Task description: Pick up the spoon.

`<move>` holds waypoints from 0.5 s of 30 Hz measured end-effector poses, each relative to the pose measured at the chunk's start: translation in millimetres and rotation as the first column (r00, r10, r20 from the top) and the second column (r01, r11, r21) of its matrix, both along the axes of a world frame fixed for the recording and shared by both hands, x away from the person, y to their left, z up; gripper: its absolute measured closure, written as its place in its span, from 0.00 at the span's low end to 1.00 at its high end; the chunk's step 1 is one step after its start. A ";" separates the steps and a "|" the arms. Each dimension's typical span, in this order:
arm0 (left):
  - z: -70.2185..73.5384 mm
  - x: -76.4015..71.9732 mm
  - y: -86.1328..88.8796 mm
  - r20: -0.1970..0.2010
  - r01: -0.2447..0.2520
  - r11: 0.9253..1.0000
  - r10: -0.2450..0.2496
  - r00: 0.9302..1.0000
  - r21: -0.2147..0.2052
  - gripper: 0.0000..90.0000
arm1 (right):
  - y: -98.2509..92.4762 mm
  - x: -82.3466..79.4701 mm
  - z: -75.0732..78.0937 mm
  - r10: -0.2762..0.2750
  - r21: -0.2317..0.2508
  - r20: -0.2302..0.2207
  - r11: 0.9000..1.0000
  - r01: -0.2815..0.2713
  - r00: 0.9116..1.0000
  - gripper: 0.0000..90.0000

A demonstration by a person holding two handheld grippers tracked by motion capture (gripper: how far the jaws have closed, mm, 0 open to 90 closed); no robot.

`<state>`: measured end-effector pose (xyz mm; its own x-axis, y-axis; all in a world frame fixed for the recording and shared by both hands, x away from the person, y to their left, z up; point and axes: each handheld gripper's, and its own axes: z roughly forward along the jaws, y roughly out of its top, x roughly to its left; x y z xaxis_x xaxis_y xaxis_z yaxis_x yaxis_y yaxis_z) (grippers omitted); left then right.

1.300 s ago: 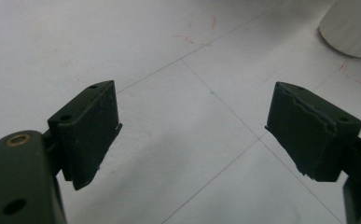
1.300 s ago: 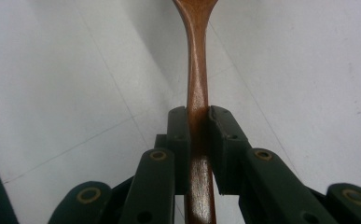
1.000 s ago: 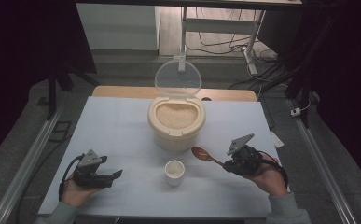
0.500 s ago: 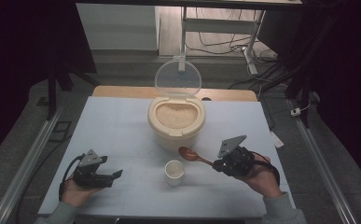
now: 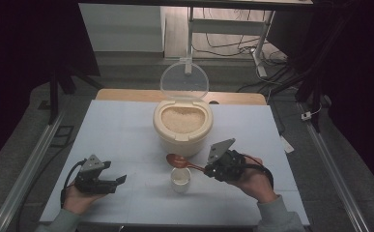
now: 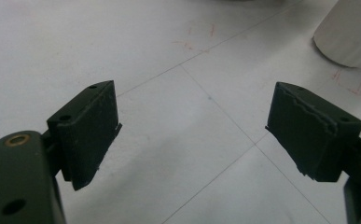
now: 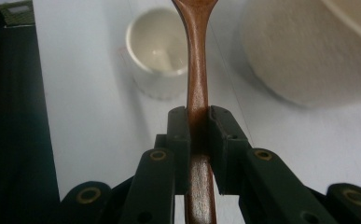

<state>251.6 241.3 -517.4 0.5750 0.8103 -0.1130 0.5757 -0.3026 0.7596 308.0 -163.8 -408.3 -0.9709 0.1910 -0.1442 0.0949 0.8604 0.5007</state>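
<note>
A cream rice container (image 5: 182,126) with its clear lid (image 5: 184,81) raised stands mid-table, full of rice. In front of it sits a small white cup (image 5: 180,178). My right gripper (image 5: 209,169) is shut on the handle of a brown wooden spoon (image 5: 179,161), whose bowl hangs just above and left of the cup. In the right gripper view the spoon (image 7: 197,79) runs up between the pads, with the cup (image 7: 157,51) to the left and the container (image 7: 308,51) to the right. My left gripper (image 5: 118,181) rests near the front left, open and empty (image 6: 192,135).
The pale table (image 5: 122,130) has bare room left of the container. A wooden board edge (image 5: 126,94) lies behind it. Metal rails (image 5: 25,169) run along both sides. Part of the cup (image 6: 350,32) is at the top right of the left gripper view.
My right gripper has carried the spoon leftward and a little upward, bringing its bowl from right of the cup to above the cup's far rim. The left gripper has stayed put.
</note>
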 end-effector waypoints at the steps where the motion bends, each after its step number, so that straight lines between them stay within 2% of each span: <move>1: 0.1 0.0 0.2 0.001 0.000 1.000 0.000 1.000 -0.003 0.18 | 4.2 -0.4 -0.2 0.008 0.001 0.002 1.000 -0.008 1.000 0.87; 5: -0.2 0.2 0.1 0.001 0.000 1.000 0.000 1.000 0.001 0.18 | 20.0 -3.1 -0.4 0.047 -0.015 0.022 0.999 -0.046 0.999 0.87; 8: -0.5 0.4 0.1 0.000 -0.001 1.000 0.001 1.000 0.003 0.18 | 24.7 -4.6 -1.1 0.069 -0.013 0.028 0.998 -0.069 0.997 0.87; 15: 4.8 -1.6 -4.4 0.012 0.017 1.000 -0.017 1.000 0.007 0.18 | 25.9 -5.0 -6.2 0.061 -0.023 0.021 0.998 -0.061 0.998 0.87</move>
